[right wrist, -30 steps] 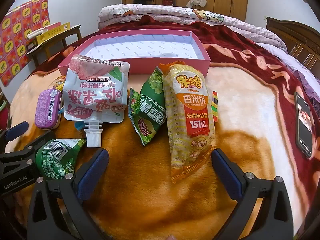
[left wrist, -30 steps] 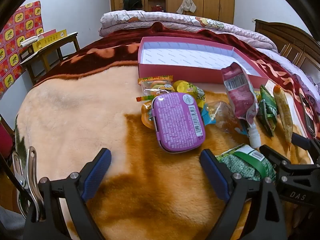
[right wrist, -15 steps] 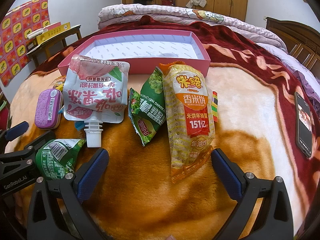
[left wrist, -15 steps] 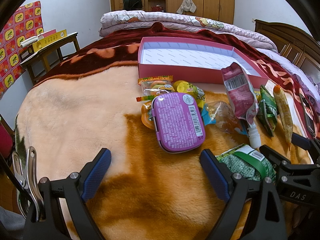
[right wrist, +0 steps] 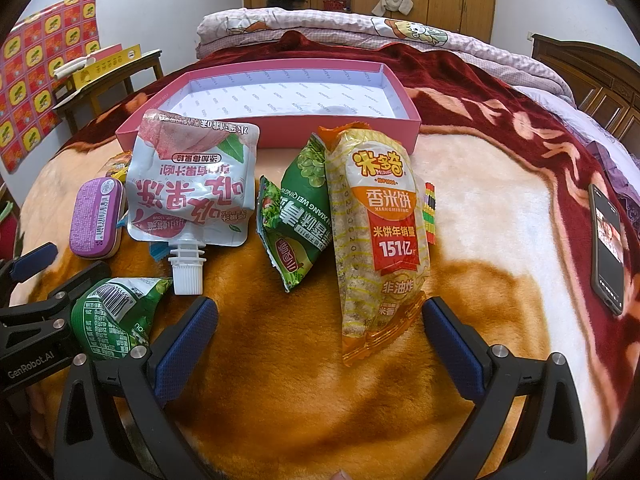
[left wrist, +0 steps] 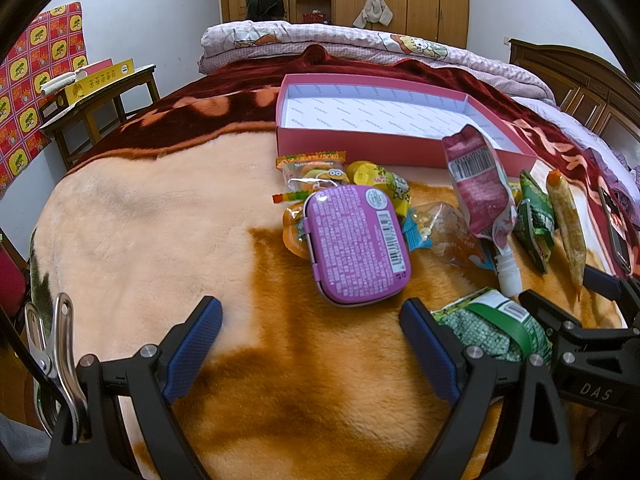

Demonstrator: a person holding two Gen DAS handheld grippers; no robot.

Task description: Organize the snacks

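My L gripper (left wrist: 310,336) & R gripper (right wrist: 320,336) both spread wide, holding nothing; snacks on blanket (right wrist: 480,184) w/ purple tin (left wrist: 356,244) ahead, rice cracker pack (right wrist: 378,236) near pink box (right wrist: 280,96)

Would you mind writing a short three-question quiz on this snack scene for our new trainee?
1. True or false: the pink box already holds snacks.
2. Which snack lies nearest the right gripper? A) rice cracker pack B) purple tin C) jelly pouch
3. Fill in: the left gripper is ___, with the purple tin ahead of its fingers.

Key: 1 false, the box is empty; 2 A; 3 open.
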